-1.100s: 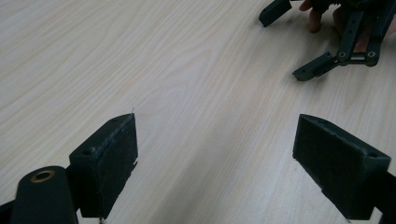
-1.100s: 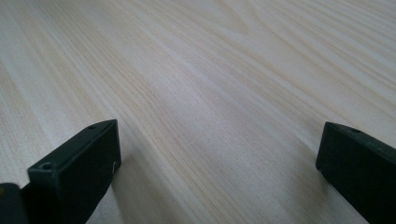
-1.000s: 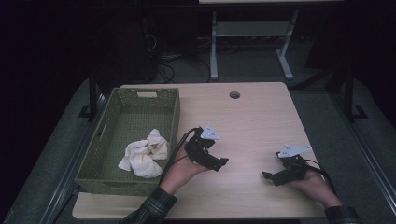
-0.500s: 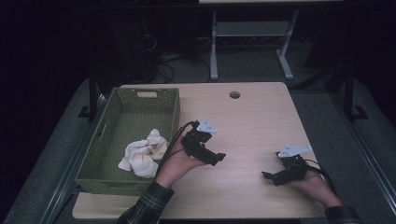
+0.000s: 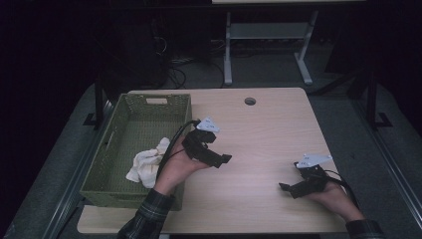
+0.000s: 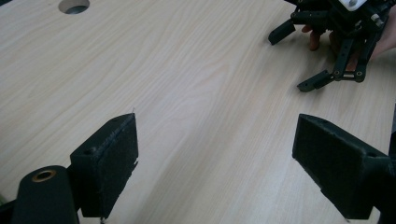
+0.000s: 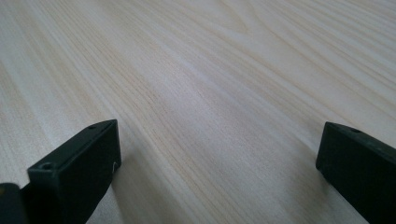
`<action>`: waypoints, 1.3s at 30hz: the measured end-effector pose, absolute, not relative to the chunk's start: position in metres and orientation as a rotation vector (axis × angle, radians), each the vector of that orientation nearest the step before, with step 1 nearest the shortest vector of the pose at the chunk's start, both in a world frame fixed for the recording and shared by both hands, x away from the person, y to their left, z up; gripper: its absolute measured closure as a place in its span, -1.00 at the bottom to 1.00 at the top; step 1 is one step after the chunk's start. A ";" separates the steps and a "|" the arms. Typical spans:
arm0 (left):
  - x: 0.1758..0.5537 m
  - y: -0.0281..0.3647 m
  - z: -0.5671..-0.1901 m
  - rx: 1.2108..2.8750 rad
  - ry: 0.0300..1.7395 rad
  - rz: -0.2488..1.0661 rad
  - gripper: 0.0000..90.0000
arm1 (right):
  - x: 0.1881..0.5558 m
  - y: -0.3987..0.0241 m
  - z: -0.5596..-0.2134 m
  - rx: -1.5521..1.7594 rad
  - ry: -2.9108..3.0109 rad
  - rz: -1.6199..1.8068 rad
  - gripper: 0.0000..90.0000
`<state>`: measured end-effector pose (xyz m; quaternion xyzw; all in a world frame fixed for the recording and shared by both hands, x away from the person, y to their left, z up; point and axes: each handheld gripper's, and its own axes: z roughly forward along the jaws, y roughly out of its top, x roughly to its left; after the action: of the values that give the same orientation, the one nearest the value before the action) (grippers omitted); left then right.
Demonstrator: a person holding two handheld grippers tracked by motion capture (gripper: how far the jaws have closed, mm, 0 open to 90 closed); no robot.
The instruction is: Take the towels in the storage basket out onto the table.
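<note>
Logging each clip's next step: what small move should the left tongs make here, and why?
Probably swing back toward the white cloth in the green basket. The left tongs are open over bare table, holding nothing, and the cloth is the nearest thing. The right tongs rest open, farther off.

Left gripper (image 6: 215,172) gapes above table (image 6: 187,84), right gripper (image 6: 336,32) beyond.

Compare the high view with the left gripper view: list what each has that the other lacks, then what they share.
High view alone: the green basket holding a white cloth, and the left gripper from outside. Left gripper view alone: its own open jaws close up, nothing between them. Shared: the wooden table, its round hole, and the right gripper, open.
</note>
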<state>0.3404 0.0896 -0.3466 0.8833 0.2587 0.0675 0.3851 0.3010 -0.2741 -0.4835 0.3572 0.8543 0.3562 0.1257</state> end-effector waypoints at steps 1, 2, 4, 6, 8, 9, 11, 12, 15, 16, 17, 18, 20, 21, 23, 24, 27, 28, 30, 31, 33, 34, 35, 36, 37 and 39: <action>0.341 0.091 -0.346 2.246 0.664 0.174 -0.69 | 0.301 -0.274 -0.483 1.040 2.488 1.038 -1.00; 0.341 0.093 -0.345 2.242 0.672 0.177 -0.69 | 0.301 -0.274 -0.483 1.040 2.488 1.038 -1.00; 0.341 0.097 -0.344 2.242 0.676 0.186 -0.69 | 0.301 -0.274 -0.483 1.040 2.488 1.037 -1.00; 0.342 0.101 -0.342 2.241 0.683 0.192 -0.69 | 0.301 -0.274 -0.483 1.040 2.488 1.037 -1.00; 0.342 0.105 -0.341 2.242 0.686 0.198 -0.69 | 0.301 -0.274 -0.484 1.038 2.489 1.038 -1.00; 0.343 0.107 -0.340 2.241 0.686 0.199 -0.69 | 0.301 -0.274 -0.484 1.033 2.488 1.043 -1.00; 0.343 0.111 -0.339 2.237 0.694 0.196 -0.69 | 0.301 -0.274 -0.484 1.033 2.490 1.041 -1.00; 0.343 0.113 -0.338 2.241 0.691 0.200 -0.69 | 0.301 -0.274 -0.484 1.033 2.490 1.041 -1.00; 0.344 0.121 -0.336 2.234 0.706 0.210 -0.69 | 0.301 -0.274 -0.484 1.033 2.491 1.039 -1.00; 0.344 0.126 -0.335 2.228 0.721 0.209 -0.69 | 0.301 -0.274 -0.484 1.033 2.491 1.039 -1.00; 0.344 0.128 -0.335 2.225 0.721 0.214 -0.69 | 0.301 -0.274 -0.484 1.032 2.491 1.039 -1.00; 0.345 0.131 -0.335 2.226 0.727 0.215 -0.69 | 0.301 -0.274 -0.484 1.032 2.491 1.039 -1.00; 0.346 0.137 -0.334 2.220 0.745 0.216 -0.69 | 0.301 -0.274 -0.484 1.032 2.491 1.039 -1.00; 0.346 0.140 -0.333 2.216 0.749 0.223 -0.69 | 0.301 -0.274 -0.484 1.032 2.491 1.038 -1.00; 0.346 0.145 -0.332 2.212 0.763 0.226 -0.69 | 0.301 -0.274 -0.484 1.032 2.491 1.038 -1.00; 0.346 0.146 -0.332 2.214 0.766 0.229 -0.69 | 0.301 -0.274 -0.484 1.032 2.492 1.038 -1.00; 0.346 0.155 -0.331 2.215 0.784 0.250 -0.69 | 0.301 -0.274 -0.484 1.032 2.491 1.038 -1.00; 0.346 0.158 -0.330 2.219 0.786 0.256 -0.69 | 0.301 -0.274 -0.484 1.032 2.491 1.038 -1.00; 0.346 0.160 -0.330 2.214 0.795 0.257 -0.69 | 0.301 -0.274 -0.483 1.031 2.493 1.038 -1.00; 0.345 0.166 -0.329 2.215 0.810 0.263 -0.69 | 0.302 -0.274 -0.484 1.031 2.493 1.039 -1.00; 0.345 0.168 -0.329 2.215 0.810 0.270 -0.69 | 0.302 -0.274 -0.484 1.031 2.493 1.039 -1.00; 0.345 0.176 -0.327 2.206 0.832 0.285 -0.69 | 0.302 -0.274 -0.484 1.032 2.491 1.041 -1.00; 0.344 0.178 -0.327 2.202 0.844 0.288 -0.69 | 0.301 -0.274 -0.484 1.032 2.491 1.041 -1.00; 0.344 0.182 -0.327 2.206 0.850 0.300 -0.69 | 0.301 -0.274 -0.484 1.032 2.491 1.039 -1.00; 0.344 0.185 -0.327 2.206 0.861 0.307 -0.69 | 0.301 -0.274 -0.484 1.032 2.491 1.039 -1.00; 0.343 0.191 -0.327 2.213 0.872 0.320 -0.69 | 0.301 -0.274 -0.484 1.032 2.491 1.039 -1.00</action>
<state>0.3433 0.1911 -0.3274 0.8594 0.3386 0.1241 0.3625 0.3015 -0.2739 -0.4836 0.3542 0.8553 0.3567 0.1257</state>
